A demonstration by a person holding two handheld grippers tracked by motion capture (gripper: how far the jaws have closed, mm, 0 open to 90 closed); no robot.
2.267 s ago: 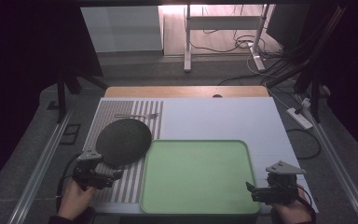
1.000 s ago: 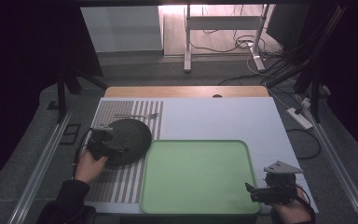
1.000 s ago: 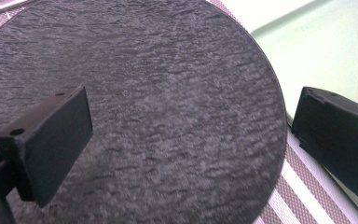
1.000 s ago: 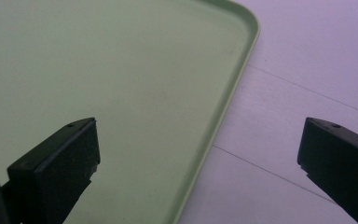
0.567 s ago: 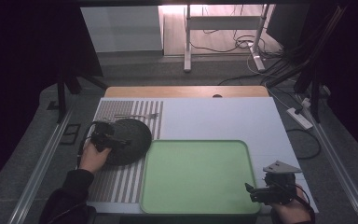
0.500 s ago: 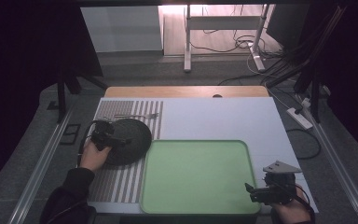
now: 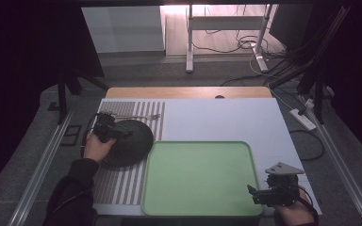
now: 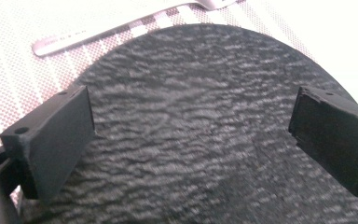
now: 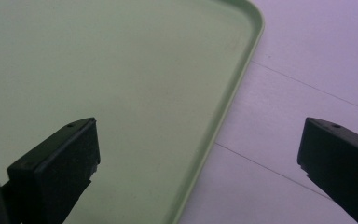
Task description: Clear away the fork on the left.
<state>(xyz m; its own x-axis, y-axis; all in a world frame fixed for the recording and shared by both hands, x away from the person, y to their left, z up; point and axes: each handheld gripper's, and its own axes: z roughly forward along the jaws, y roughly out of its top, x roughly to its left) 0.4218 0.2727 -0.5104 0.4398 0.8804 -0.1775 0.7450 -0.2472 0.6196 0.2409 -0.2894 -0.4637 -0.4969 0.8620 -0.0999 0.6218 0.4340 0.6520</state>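
From the high view, the left gripper (image 7: pixel 115 133) has moved away from the near left table edge and now sits over the left part of the dark slate plate (image 7: pixel 128 141), which lies on the striped mat (image 7: pixel 122 181) just left of the green tray (image 7: pixel 198 176); a pickup seems to be starting. The right gripper (image 7: pixel 259 194) stays at the tray's near right corner. In the left gripper view, the jaws stand spread above the plate's rough surface (image 8: pixel 191 130), gripping nothing, with a fork (image 8: pixel 121 28) beyond the plate's edge. In the right gripper view, the jaws gape wide over the tray rim (image 9: pixel 223 121), holding nothing.

The right gripper (image 9: pixel 198 154) holds its jaws wide apart above the green tray's (image 9: pixel 121 84) rim (rounded corner) and the pale surface (image 9: pixel 307 70).
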